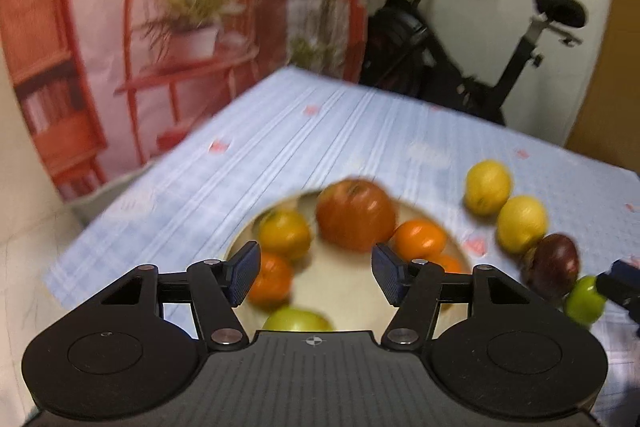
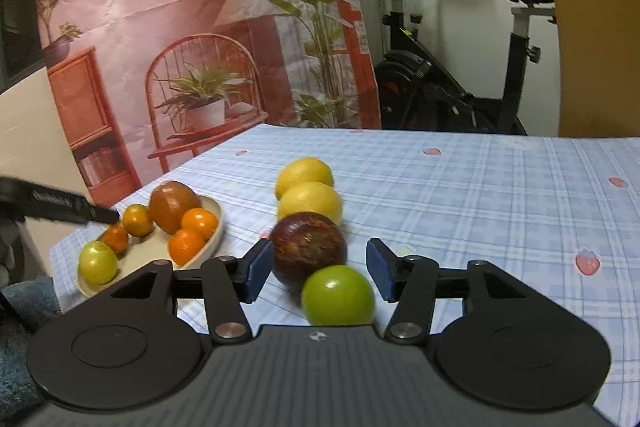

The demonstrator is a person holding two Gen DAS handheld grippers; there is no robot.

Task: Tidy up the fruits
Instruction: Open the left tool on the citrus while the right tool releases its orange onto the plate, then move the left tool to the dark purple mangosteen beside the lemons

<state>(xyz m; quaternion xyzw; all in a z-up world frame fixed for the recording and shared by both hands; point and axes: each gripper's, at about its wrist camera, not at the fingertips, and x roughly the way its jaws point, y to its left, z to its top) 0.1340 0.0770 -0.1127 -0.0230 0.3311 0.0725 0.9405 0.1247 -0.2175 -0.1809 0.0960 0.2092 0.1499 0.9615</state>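
A cream plate (image 2: 208, 247) holds several oranges (image 2: 199, 223), a large red-brown fruit (image 2: 172, 205) and a green fruit (image 2: 98, 262). Beside it a row lies on the cloth: two yellow lemons (image 2: 310, 203), a dark purple fruit (image 2: 308, 251) and a green fruit (image 2: 338, 295). My right gripper (image 2: 316, 269) is open, with the green fruit between its fingers and not squeezed. My left gripper (image 1: 314, 273) is open and empty above the plate (image 1: 344, 291); the red-brown fruit (image 1: 354, 215) lies beyond it. The row shows at the right in the left wrist view (image 1: 520, 223).
A blue checked tablecloth (image 2: 480, 207) covers the table. A printed backdrop (image 2: 180, 27) hangs behind the table's far left edge. An exercise bike (image 2: 460, 75) stands behind the far edge. The left wrist view is blurred.
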